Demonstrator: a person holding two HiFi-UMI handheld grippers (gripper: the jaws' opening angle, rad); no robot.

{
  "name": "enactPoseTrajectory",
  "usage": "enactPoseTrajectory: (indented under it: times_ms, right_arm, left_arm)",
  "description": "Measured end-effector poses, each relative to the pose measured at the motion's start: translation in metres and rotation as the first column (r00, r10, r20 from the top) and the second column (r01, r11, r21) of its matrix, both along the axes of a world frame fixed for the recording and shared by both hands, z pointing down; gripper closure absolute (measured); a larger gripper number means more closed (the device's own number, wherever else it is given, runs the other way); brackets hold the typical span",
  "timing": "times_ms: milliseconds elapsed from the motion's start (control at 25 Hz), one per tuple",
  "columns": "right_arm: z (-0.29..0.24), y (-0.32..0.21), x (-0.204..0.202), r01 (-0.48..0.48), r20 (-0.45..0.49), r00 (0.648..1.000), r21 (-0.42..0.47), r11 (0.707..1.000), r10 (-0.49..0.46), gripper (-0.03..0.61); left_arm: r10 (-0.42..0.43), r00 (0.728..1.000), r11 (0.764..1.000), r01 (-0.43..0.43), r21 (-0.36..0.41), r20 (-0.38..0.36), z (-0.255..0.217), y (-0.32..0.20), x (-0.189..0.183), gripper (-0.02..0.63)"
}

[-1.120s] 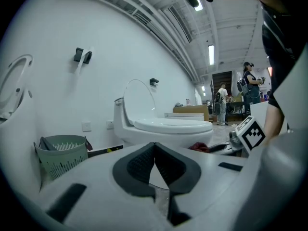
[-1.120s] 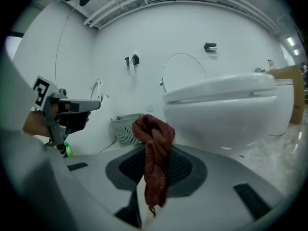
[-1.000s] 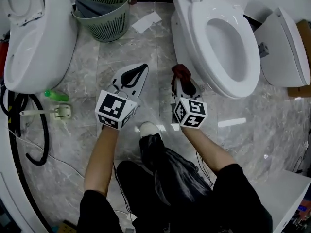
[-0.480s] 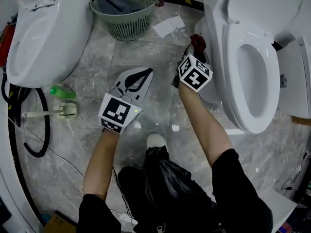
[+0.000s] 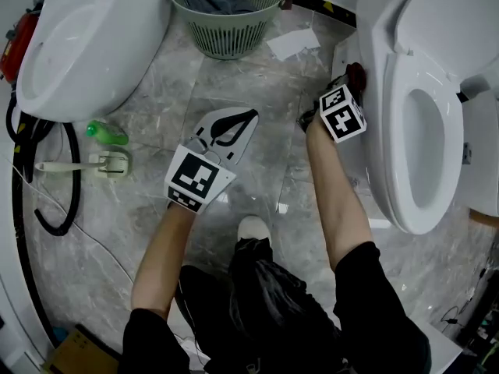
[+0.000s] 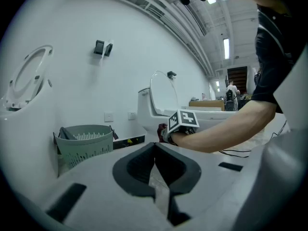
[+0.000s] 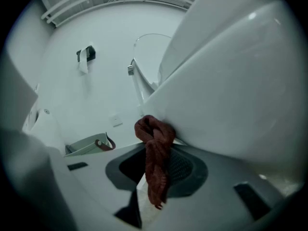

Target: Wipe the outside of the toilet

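The white toilet (image 5: 405,107) stands at the right of the head view, seat down and lid up. My right gripper (image 5: 352,80) is shut on a dark red rag (image 5: 356,72) and holds it against the outer side of the bowl. In the right gripper view the rag (image 7: 156,162) hangs bunched between the jaws of the right gripper (image 7: 154,150), its top touching the curved white bowl wall (image 7: 231,95). My left gripper (image 5: 243,117) hovers over the floor left of the toilet, shut and empty; in its own view the left gripper (image 6: 155,147) points at the toilet (image 6: 153,107).
A green laundry basket (image 5: 230,14) stands at the back. A second white toilet bowl (image 5: 86,45) lies at the left, with a green bottle (image 5: 105,133), a white brush (image 5: 97,164) and a black hose (image 5: 47,201) beside it. Paper (image 5: 295,43) lies on the marble floor.
My right gripper has carried the rag forward along the toilet's side, from near the bowl's front toward its back. The left gripper has hardly moved. The head view has shifted.
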State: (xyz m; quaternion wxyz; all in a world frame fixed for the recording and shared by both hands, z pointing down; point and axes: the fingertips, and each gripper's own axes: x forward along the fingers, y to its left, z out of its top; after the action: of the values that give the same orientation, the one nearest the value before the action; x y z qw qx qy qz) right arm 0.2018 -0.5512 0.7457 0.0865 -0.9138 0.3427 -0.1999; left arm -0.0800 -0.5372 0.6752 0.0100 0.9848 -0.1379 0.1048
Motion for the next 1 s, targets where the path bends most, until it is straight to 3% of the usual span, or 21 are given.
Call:
enactPoseTrajectory:
  times_ms: [440,760,1000]
  right_arm:
    - [0.005,0.048,-0.026,0.019,-0.001,1.000,0.009,1.000,-0.019,0.482]
    - [0.006,0.105,-0.049,0.051,0.018,0.999,0.017,0.999,-0.051,0.480]
    - [0.002,0.164,-0.066,0.085,-0.025,0.996,0.000,0.996,-0.085,0.480]
  left_arm:
    - [-0.009,0.999,1.000,0.009,0.003,-0.038,-0.007,0.039,-0.013,0.612]
    - [0.000,1.000,1.000,0.000,0.007,-0.028,-0.013,0.094,-0.022,0.612]
    - [0.035,0.999,0.999,-0.035,0.028,-0.020,-0.020,0.149,-0.028,0.612]
